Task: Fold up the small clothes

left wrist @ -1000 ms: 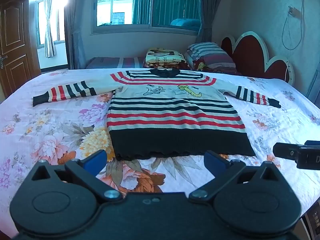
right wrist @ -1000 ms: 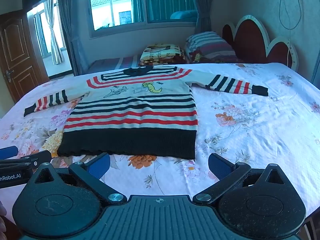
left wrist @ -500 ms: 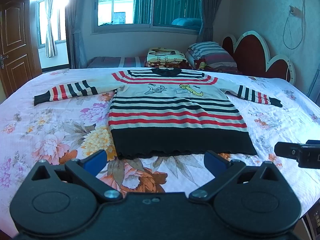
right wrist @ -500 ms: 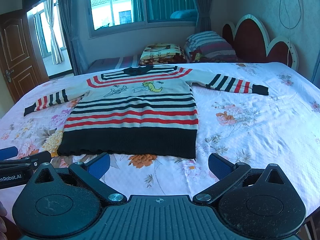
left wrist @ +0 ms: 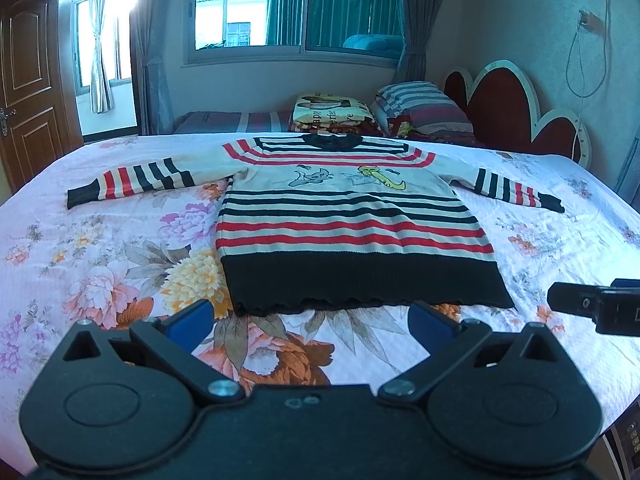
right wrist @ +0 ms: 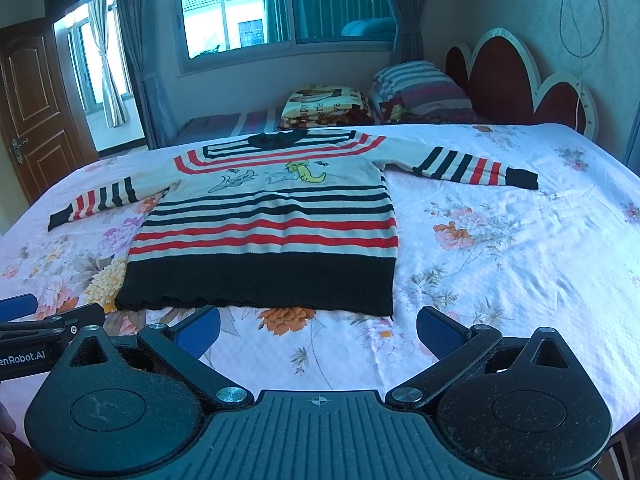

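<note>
A small striped sweater [left wrist: 344,224], cream with red and black bands and a black hem, lies flat on the floral bed sheet [left wrist: 100,264], both sleeves spread out. It also shows in the right wrist view [right wrist: 272,224]. My left gripper [left wrist: 308,324] is open and empty, just short of the hem. My right gripper [right wrist: 318,330] is open and empty, just short of the hem's right half. Each gripper shows at the edge of the other's view: the right one [left wrist: 592,308], the left one [right wrist: 36,328].
Pillows [left wrist: 424,108] and a folded blanket [left wrist: 332,110] lie at the far side by the red headboard [left wrist: 516,108]. A window [left wrist: 288,4] and a wooden door [left wrist: 28,92] are beyond. The sheet extends to both sides of the sweater.
Both views have shifted only slightly; the sweater lies as before and both grippers stay open.
</note>
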